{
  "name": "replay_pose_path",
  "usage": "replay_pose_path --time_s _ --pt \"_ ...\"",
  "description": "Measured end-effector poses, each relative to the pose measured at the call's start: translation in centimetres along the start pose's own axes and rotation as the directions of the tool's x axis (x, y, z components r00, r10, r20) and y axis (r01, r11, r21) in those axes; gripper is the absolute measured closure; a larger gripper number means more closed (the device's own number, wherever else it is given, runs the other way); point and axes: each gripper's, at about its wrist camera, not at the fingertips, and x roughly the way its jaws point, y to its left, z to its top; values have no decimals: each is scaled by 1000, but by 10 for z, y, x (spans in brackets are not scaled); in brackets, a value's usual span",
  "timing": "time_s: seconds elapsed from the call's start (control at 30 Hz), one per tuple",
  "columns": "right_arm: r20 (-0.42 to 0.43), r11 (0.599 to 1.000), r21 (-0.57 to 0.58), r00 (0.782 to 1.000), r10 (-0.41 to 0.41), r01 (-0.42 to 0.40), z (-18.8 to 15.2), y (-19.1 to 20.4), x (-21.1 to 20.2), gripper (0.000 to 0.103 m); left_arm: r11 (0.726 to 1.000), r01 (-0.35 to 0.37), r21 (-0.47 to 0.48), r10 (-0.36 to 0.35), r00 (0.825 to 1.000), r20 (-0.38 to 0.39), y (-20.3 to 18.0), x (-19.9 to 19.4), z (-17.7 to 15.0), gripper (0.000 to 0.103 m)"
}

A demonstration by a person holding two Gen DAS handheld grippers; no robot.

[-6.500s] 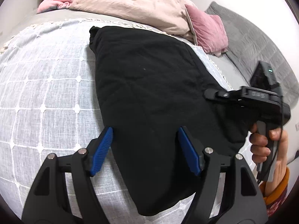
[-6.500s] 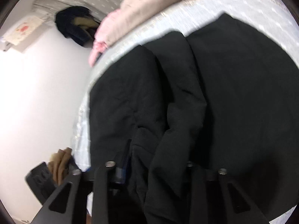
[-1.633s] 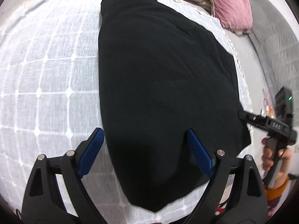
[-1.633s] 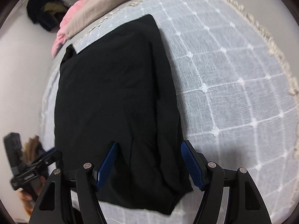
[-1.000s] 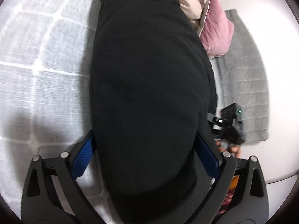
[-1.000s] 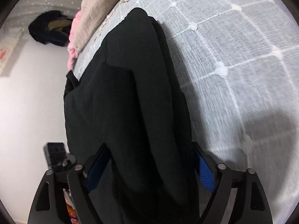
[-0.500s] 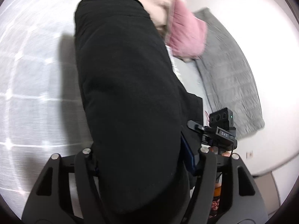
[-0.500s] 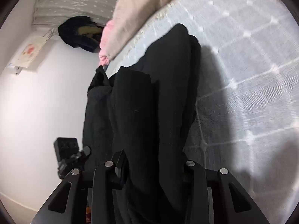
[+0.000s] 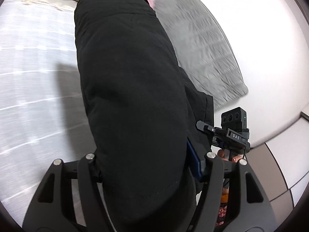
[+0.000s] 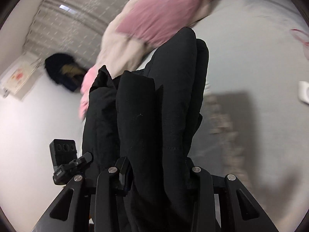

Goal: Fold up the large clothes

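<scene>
White grid-patterned bedspread [image 9: 29, 77]: seen at the left of the left wrist view, blurred; a shadow is cast on it beside the garment.
Black padded fabric garment [image 9: 131, 96]: folded into a thick, long bundle; it is held up off the bed at its near end, with the far end reaching toward the bedding; in the right wrist view [image 10: 154, 116] several layers and folds are shown side by side.
Left gripper [image 9: 148, 170]: its black fingers are pressed against the two sides of the bundle; one blue pad [image 9: 193, 158] is seen flat against the cloth; the garment is pinched between the jaws.
Right gripper [image 10: 154, 170]: its fingers are closed onto a narrower bunch of the same garment; cloth fills the whole gap between them.
Other gripper in each view: the right one [image 9: 229, 133] is seen just beside the garment's right edge in the left wrist view, with fingers of a hand [image 9: 227, 154] wrapped on its handle; the left one [image 10: 65, 158] is seen at the garment's left in the right wrist view.
Pink and beige quilt [image 10: 154, 19]: heaped beyond the garment's far end; blurred.
Grey quilted blanket [image 9: 202, 44]: spread to the right of the garment.
</scene>
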Motion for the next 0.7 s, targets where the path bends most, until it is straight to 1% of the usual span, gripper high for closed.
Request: replay_pose_path --time_s 0.03,0.07,0.13,0.2,0.23,0.27,0.3,0.33,0.37,0.4,0.43,0.47,0.5,0.53,0.57,0.6,0.63,0.67,0.7 --pt "16 1000 19 1000 -18 18 1 -12 -14 67 1000 16 4 -15 1000 -18 -8 17 2 37" --pt "35 998 44 999 -39 37 2 -26 -30 67 1000 26 4 -26 999 -30 -11 27 1 37" --pt "60 994 89 996 -67 62 1 -49 -51 67 999 41 3 -40 997 -58 -19 55 3 37" --pt "76 990 115 993 -93 84 -4 -63 -60 66 999 46 7 -45 996 -82 -15 71 -2 37" --pt "84 986 137 990 -109 97 -5 -77 -62 64 999 32 13 -30 995 -94 -10 81 -4 36" --pt "87 982 155 988 -124 109 -7 -89 -60 62 1000 5 14 -3 994 -107 -4 92 -7 32" --pt "86 978 171 987 -138 122 -10 -94 -58 57 999 -41 5 42 991 -123 4 103 -8 30" --pt "62 960 225 980 -187 169 -14 -113 -50 54 990 -143 -12 139 977 -162 18 117 -12 27" --pt "29 938 265 971 -238 222 -15 -131 -45 52 974 -226 -25 216 955 -202 28 127 -13 27" --pt "-12 916 293 959 -282 273 -19 -147 -40 51 958 -286 -30 273 937 -216 37 130 -18 27" --pt "-43 897 303 945 -325 323 -23 -155 -33 51 958 -283 -37 271 943 -195 42 127 -19 24" --pt "-66 875 292 921 -384 385 -29 -162 -29 51 964 -262 -45 251 952 -172 41 119 -19 24" --pt "-55 883 282 925 -375 375 -32 -165 -29 51 963 -268 -38 259 952 -163 39 111 -20 24" --pt "-36 890 285 932 -361 356 -34 -165 -32 51 958 -286 -16 280 947 -155 37 101 -23 24" --pt "-15 891 287 931 -364 353 -37 -160 -37 51 946 -323 37 325 936 -135 34 81 -28 24" --pt "-2 890 278 927 -375 361 -38 -157 -39 51 928 -363 83 371 922 -114 25 73 -29 24" --pt "18 891 243 916 -401 385 -41 -145 -46 51 907 -400 129 413 906 -93 14 65 -32 24" --pt "33 888 214 906 -422 406 -45 -134 -52 51 895 -418 156 434 897 -83 7 63 -31 24" --pt "50 885 187 896 -442 426 -50 -122 -60 51 878 -441 188 459 885 -70 -1 57 -37 24"
